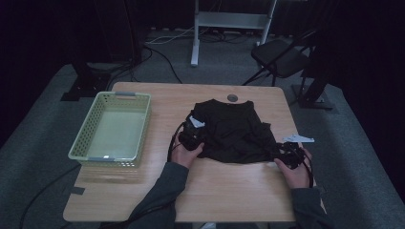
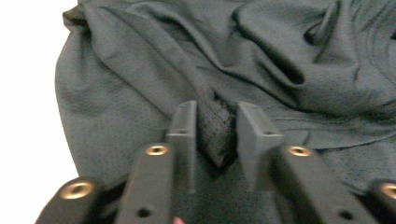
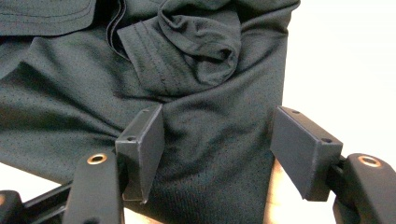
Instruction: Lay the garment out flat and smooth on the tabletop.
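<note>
On the table, a garment at centre, toward the far edge; to its left, well apart, a basket; at the garment's near-left corner, the left gripper; at its near-right corner, the right gripper; beyond the table, a folding chair.

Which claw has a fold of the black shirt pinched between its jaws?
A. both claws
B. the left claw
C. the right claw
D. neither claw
B: the left claw has its jaws closed on a fold of the black shirt, while the right claw stands wide open over the cloth.
</note>
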`<state>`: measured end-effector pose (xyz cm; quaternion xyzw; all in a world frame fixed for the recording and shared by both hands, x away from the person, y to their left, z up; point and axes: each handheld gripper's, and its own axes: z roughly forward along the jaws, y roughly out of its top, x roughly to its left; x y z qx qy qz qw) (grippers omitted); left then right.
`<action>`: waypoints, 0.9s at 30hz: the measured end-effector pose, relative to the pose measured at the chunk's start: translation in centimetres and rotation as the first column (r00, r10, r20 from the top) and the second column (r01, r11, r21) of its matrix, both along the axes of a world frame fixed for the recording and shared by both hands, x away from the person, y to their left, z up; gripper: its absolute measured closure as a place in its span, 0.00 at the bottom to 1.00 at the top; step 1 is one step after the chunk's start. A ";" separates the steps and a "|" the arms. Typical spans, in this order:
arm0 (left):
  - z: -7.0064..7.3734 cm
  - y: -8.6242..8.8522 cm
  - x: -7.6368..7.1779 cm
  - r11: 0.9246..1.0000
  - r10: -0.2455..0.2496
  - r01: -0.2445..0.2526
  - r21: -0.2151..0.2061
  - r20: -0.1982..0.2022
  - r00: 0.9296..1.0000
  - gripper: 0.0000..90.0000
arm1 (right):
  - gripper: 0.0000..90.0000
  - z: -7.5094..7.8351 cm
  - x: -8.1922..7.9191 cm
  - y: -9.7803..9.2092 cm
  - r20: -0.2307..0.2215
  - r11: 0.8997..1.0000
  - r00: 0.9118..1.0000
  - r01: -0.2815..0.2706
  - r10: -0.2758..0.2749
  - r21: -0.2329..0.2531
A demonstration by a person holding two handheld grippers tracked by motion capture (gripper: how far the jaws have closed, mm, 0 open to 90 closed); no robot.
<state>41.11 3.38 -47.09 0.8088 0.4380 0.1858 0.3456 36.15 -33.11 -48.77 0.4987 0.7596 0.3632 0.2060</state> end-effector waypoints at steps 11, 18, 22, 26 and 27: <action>0.8 1.3 -0.6 0.999 0.023 -0.022 -0.042 0.018 1.000 0.95 | 0.38 0.0 0.0 0.0 -0.001 1.000 1.000 0.002 -0.002 0.000; 1.2 2.1 -1.7 0.998 0.028 -0.026 -0.051 0.040 0.999 0.95 | 0.43 0.1 0.0 -0.2 -0.004 1.000 1.000 0.001 -0.001 0.017; 1.2 2.6 -2.1 0.998 0.033 -0.031 -0.052 0.042 0.999 0.95 | 0.45 0.4 -0.1 -0.5 0.014 0.999 1.000 0.012 -0.012 0.029; 0.7 2.8 -2.4 0.998 0.041 -0.039 -0.049 0.036 0.998 0.94 | 0.53 1.3 -0.2 -0.8 0.041 0.998 0.999 0.015 -0.017 0.053; 0.7 2.8 -2.4 0.998 0.041 -0.039 -0.049 0.036 0.998 0.94 | 0.53 1.3 -0.2 -0.8 0.041 0.998 0.999 0.015 -0.017 0.053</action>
